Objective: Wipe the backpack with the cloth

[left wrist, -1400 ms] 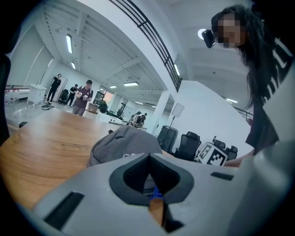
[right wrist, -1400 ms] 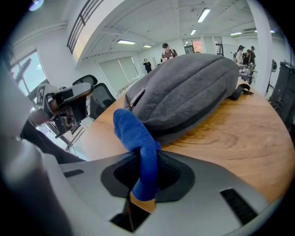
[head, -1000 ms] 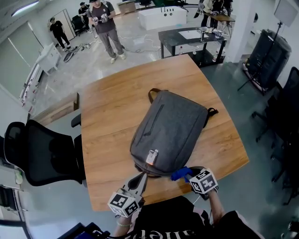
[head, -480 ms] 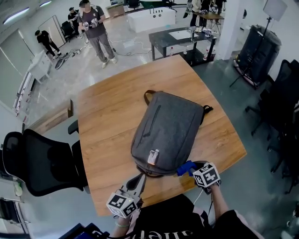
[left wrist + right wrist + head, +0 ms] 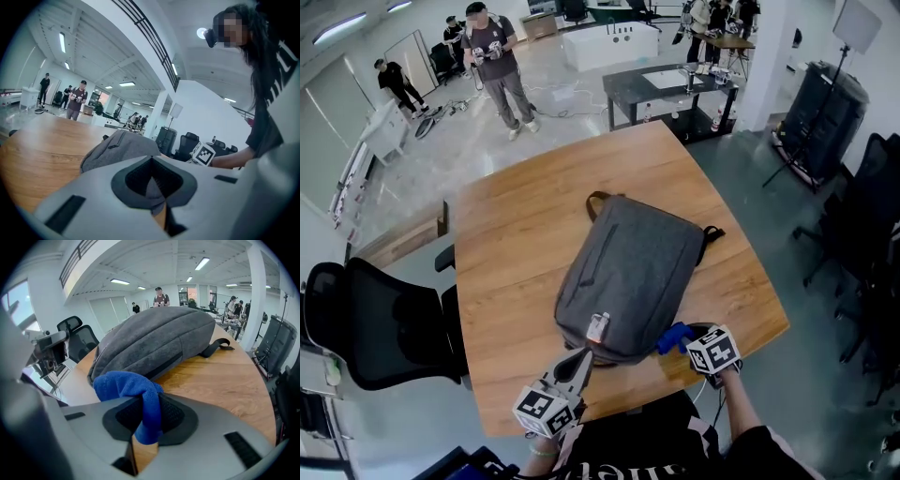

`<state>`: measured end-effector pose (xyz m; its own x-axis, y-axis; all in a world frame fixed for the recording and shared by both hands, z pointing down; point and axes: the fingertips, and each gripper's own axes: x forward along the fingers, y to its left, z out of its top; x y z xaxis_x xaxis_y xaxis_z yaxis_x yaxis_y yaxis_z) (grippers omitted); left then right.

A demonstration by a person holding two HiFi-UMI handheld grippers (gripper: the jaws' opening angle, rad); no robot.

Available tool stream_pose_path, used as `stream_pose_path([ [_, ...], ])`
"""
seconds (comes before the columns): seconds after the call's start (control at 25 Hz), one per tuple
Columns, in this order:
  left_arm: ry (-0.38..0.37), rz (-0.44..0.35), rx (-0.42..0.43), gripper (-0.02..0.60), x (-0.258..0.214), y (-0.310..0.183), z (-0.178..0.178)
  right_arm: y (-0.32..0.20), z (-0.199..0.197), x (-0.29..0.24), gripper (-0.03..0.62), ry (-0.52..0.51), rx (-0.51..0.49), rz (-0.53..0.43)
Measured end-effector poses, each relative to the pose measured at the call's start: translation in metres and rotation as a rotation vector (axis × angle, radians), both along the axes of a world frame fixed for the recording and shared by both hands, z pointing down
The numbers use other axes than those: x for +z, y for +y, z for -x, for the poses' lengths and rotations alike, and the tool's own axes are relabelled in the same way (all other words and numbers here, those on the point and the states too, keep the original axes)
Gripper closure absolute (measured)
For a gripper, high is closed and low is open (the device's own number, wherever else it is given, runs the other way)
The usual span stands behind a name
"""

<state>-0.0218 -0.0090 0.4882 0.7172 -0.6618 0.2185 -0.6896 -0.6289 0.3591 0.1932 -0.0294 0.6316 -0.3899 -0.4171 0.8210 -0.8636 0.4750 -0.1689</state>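
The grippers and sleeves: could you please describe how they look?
The left gripper and right gripper have pale grey bodies with dark ribbed pads; each carries a white cube of black square markers. The person's top is black, short-sleeved, with white lettering.

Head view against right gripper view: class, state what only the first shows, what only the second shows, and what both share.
Only the head view: the brown handle at the far end of the backpack, the small pale tag on its near end, and the marker cube atop the right gripper. Only the right gripper view: the jaws shut on a fold of the blue cloth, pinched between dark pads. Both: the grey backpack, the cloth and the wooden table.
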Motion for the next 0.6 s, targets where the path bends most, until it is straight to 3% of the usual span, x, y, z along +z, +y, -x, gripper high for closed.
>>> stream_pose_path([
  [0.32,-0.001,0.031,-0.173,0.584,-0.001,-0.022,-0.037,-0.064,-0.057,-0.004,0.516,-0.032,-0.045,-0.021],
  [0.6,0.001,0.035,-0.221,0.584,0.016,-0.025,-0.075,-0.126,-0.100,-0.003,0.516,-0.022,-0.086,-0.053],
])
